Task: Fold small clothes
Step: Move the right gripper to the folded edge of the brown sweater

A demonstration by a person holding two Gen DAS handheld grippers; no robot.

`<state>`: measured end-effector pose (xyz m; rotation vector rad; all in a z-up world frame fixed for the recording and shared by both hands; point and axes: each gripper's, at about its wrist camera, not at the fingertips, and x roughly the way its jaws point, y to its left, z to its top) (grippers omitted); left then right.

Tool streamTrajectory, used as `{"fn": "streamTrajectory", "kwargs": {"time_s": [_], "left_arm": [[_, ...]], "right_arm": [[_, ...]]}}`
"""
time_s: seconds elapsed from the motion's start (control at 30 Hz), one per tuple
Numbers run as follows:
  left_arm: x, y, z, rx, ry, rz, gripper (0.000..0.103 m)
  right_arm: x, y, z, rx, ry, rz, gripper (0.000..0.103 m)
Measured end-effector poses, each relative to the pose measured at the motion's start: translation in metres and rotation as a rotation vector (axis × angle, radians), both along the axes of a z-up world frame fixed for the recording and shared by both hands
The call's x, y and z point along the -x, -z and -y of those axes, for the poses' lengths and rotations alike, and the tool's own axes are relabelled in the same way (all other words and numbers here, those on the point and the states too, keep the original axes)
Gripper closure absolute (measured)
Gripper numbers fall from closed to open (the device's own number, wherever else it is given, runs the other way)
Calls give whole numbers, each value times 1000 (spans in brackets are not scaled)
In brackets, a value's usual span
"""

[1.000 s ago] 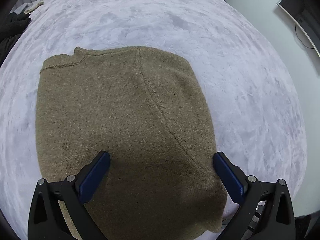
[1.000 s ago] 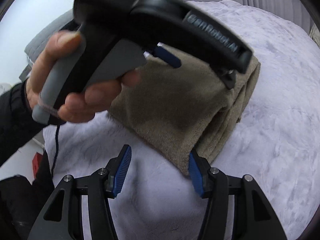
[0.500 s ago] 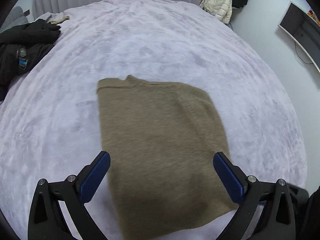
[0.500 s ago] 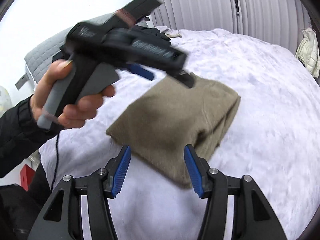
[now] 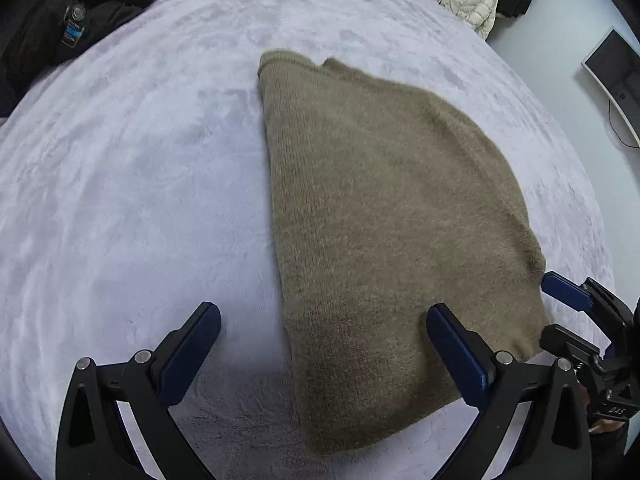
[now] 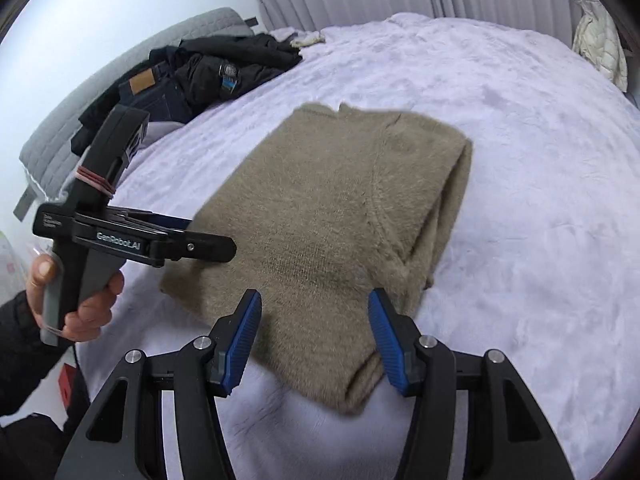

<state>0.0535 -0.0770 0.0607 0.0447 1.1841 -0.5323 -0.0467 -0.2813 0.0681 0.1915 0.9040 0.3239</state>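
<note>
I've got the tan sweater (image 6: 336,240) lying folded into a compact rectangle on the pale bedspread (image 6: 520,128), layered edges stacked along its right side, collar end pointing away from me. My left gripper (image 5: 324,356) hangs just above the sweater's near-left corner with its jaws spread wide, nothing between them. The right gripper (image 6: 316,332) sits over the sweater's near edge, jaws also apart and empty; one blue pad looks close to the fabric, though I can't tell if it touches.

In the right wrist view the left gripper (image 6: 212,246) shows side-on, just left of the sweater, with the hand (image 6: 76,300) on its handle. My read is the fold looks largely finished, maybe one more half-fold or a tidy-up to come.

What worries me: that knit is fuzzy and slack. If I pinch only the top layer at the near edge, the stacked layers on the right side could slide apart and the rectangle would spill open. The plush bedspread might also drag on the underside and bunch it if I pull instead of lift.

No baskets or bins anywhere that I can see. Beyond the sweater's far-left side there's a heap of dark clothes (image 6: 192,76), well apart, and a cream jacket (image 5: 468,0) hangs past the bed's far edge.
</note>
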Motion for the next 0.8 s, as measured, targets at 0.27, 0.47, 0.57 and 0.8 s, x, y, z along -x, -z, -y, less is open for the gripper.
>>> {"fn": "streamTrajectory", "kwargs": {"time_s": [0.27,0.47,0.57,0.8], "left_arm": [[-8,-11,11,-38,-18,69,0],[-14,-3,15,-51,-38,78,0],[-18,0,20,-45,-21,75,0],[-27,6,27,-22,11,55,0]], "right_arm": [[6,-40,24,48,135,79,20],[-23,-22,31,40,197,-11,20],[-32,-16,30,37,201,-32,20],[-48,-3,37,18,229,-72,20]]}}
